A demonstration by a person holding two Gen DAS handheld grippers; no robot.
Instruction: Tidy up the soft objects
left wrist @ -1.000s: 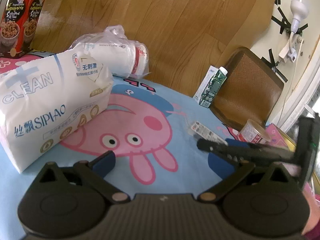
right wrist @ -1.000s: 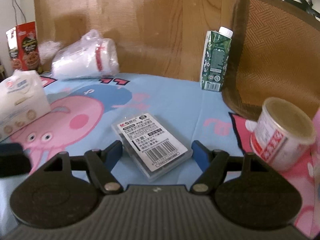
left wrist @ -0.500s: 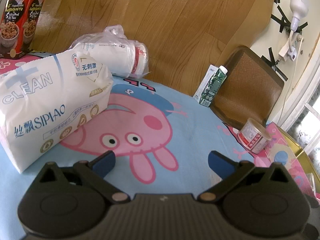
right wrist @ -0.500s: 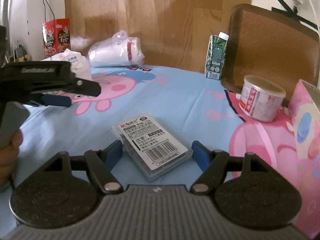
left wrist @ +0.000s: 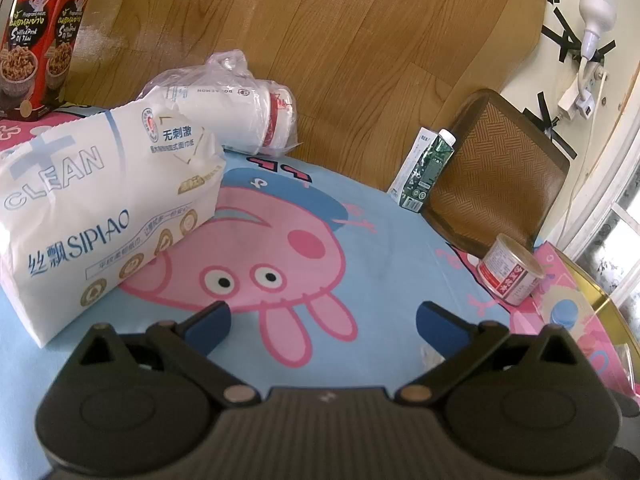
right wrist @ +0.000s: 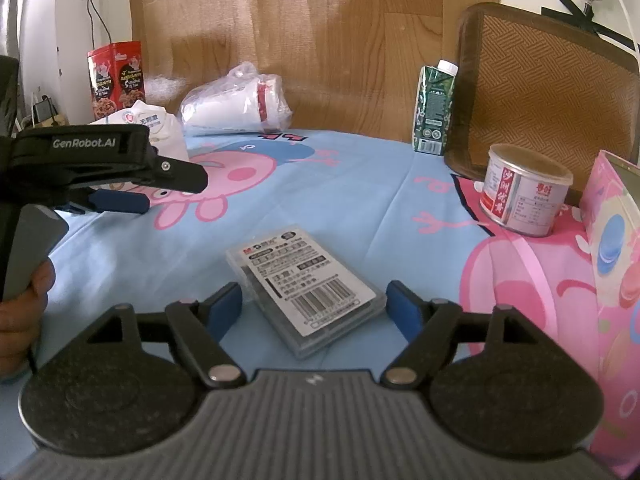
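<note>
A white SIPIAO tissue pack (left wrist: 100,208) lies at the left on the blue cartoon cloth (left wrist: 384,240), just left of my left gripper (left wrist: 322,316), which is open and holds nothing. Behind the pack lies a clear bag of white paper cups (left wrist: 236,116). In the right wrist view both sit far left, the tissue pack (right wrist: 160,128) and the cup bag (right wrist: 236,100), with the left gripper (right wrist: 132,200) in front of them. My right gripper (right wrist: 314,306) is opening. A flat clear plastic case (right wrist: 308,288) lies on the cloth between its pads, with a small gap on each side.
A green carton (right wrist: 434,108) and a woven brown chair back (right wrist: 548,92) stand at the back right. A red-and-white can (right wrist: 524,196) and a pink box (right wrist: 616,248) are at the right. A red snack box (left wrist: 36,36) stands far left. A hand (right wrist: 20,312) holds the left gripper.
The right gripper drew back and to the right, the case staying between its jaws, and left the left wrist view. Its jaws now stand slightly wider. The left gripper stayed put.
</note>
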